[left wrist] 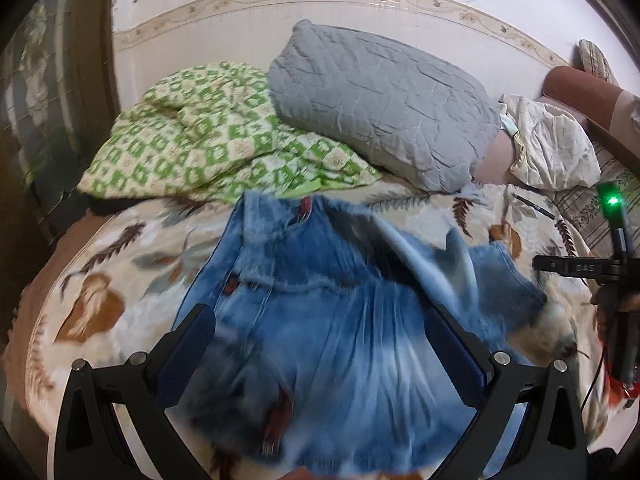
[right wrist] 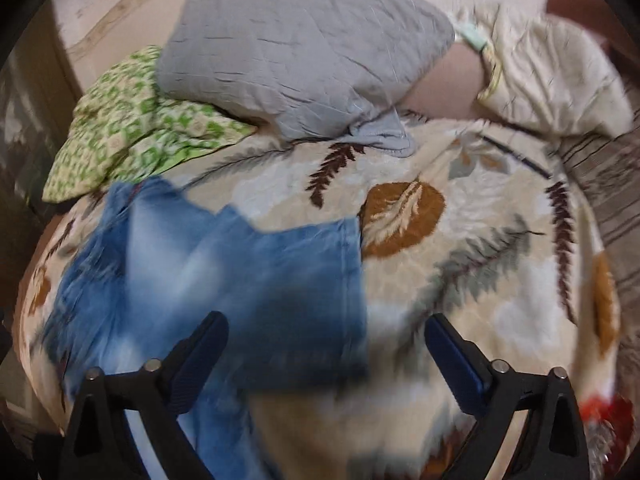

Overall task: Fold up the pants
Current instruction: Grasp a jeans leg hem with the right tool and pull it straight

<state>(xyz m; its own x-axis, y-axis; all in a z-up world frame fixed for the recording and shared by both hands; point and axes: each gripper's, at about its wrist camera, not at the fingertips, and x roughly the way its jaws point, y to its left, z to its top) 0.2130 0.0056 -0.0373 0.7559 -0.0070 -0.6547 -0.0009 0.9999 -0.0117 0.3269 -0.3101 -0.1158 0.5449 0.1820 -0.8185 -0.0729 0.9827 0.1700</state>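
The pants are light blue washed jeans (left wrist: 328,320), lying rumpled on a cream bedspread with a leaf print (left wrist: 120,264). In the left wrist view they fill the lower middle, blurred. My left gripper (left wrist: 320,324) is open and hovers just above the denim, its fingers to either side of it. In the right wrist view the jeans (right wrist: 240,280) lie at lower left, one hem edge near the middle. My right gripper (right wrist: 326,330) is open and empty above that hem edge. The right gripper also shows at the right edge of the left wrist view (left wrist: 612,272).
A green checked blanket (left wrist: 208,140) and a grey quilted pillow (left wrist: 384,104) lie at the back against the wall. A cream pillow (left wrist: 552,148) and a brown bolster (left wrist: 588,92) sit at the back right. A dark pen (left wrist: 534,206) lies on the bedspread.
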